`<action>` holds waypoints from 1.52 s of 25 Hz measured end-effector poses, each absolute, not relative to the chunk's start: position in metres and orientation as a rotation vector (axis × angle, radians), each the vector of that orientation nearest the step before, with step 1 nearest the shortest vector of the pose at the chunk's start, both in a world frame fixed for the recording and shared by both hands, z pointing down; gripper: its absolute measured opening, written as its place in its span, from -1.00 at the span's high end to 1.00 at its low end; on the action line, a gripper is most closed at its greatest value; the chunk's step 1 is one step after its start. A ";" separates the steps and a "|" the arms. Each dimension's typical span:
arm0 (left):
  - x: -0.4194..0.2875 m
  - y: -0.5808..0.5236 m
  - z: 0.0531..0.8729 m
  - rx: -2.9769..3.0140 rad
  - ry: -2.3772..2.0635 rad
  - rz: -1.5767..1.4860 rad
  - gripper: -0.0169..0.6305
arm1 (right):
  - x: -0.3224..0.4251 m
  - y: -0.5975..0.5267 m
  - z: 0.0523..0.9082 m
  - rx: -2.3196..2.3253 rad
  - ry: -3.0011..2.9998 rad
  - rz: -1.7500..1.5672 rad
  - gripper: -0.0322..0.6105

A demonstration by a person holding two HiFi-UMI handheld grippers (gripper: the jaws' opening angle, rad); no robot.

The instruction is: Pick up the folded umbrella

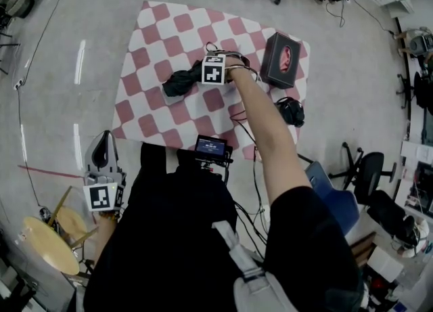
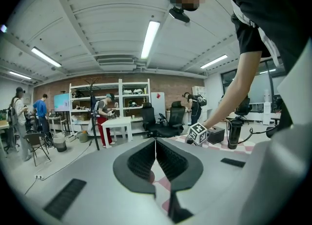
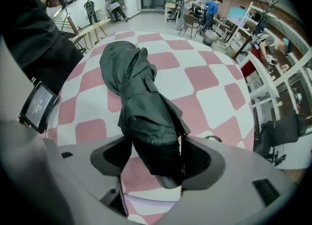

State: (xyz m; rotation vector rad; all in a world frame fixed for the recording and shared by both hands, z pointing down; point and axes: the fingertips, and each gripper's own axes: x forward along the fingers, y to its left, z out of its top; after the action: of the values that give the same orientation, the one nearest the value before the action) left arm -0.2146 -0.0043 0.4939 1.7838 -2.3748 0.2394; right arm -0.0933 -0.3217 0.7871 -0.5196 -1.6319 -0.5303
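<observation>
Folded umbrella (image 1: 181, 82) lying across the middle of the red-and-white checked cloth (image 1: 145, 33); black, limp, creased fabric bunched round a stiff core. Right gripper (image 3: 155, 160) clamped on its right end, pads pressing both sides of the rounded tip. Left gripper (image 2: 156, 153) pressed together on nothing, well off at near left. Seemingly grasp made, lift pending: calls for firm squeeze and level rise, slick fabric likely to slide.

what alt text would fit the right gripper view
The right gripper holds one end of a black folded fabric umbrella between its grey jaws. The umbrella stretches away across a pink-and-white checked tablecloth. People stand in the room behind.
</observation>
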 end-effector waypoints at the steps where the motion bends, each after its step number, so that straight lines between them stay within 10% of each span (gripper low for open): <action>1: -0.215 -0.005 0.494 1.782 -2.374 0.239 0.90 | -0.094 -0.322 0.788 -0.523 -1.621 -0.518 -0.05; 38: -0.230 -0.028 0.477 1.927 -2.327 0.226 0.90 | -0.072 -0.300 0.786 -0.215 -1.759 -0.230 0.29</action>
State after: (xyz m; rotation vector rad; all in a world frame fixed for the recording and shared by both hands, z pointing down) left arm -0.2298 -0.0280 0.4772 1.9273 -2.3266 0.2260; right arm -0.0719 -0.2996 0.7859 -0.2149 -1.7588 -0.2303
